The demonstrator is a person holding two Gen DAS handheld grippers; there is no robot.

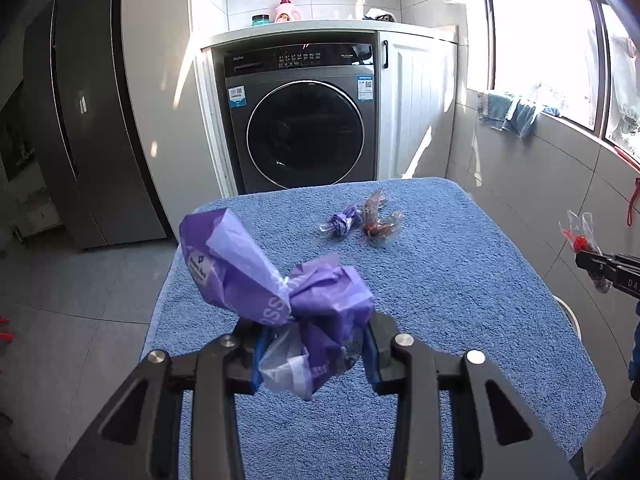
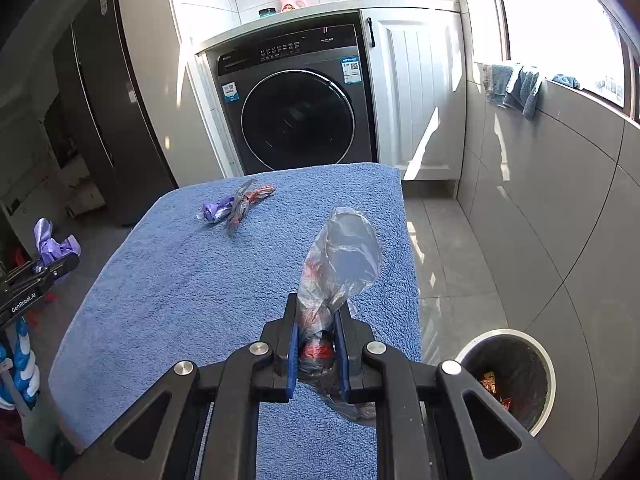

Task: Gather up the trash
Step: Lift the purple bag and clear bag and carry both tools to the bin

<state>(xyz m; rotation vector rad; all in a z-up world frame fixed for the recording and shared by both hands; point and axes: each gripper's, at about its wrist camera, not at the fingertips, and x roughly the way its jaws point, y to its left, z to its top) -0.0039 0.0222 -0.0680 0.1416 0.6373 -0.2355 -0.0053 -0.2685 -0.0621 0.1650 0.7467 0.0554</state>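
Both my claws carry trash above the blue towel-covered table.

My left claw [image 1: 314, 354] pinches a crumpled purple plastic wrapper [image 1: 276, 280] between its blue pads, the wrapper fanning up over the blue terry towel [image 1: 460, 280]. My right claw [image 2: 318, 352] is pressed nearly together on a clear crinkled plastic wrapper with red print [image 2: 340, 264]. Beside it, low on the floor, a round white-rimmed trash bin [image 2: 548, 380] holds scraps. Farther along the towel lie a small twisted purple wrapper [image 1: 340, 220] and, just beside it, a clear red-brown wrapper [image 1: 378, 216]. Beyond stands a dark grey front-loading washing machine [image 1: 300, 120].
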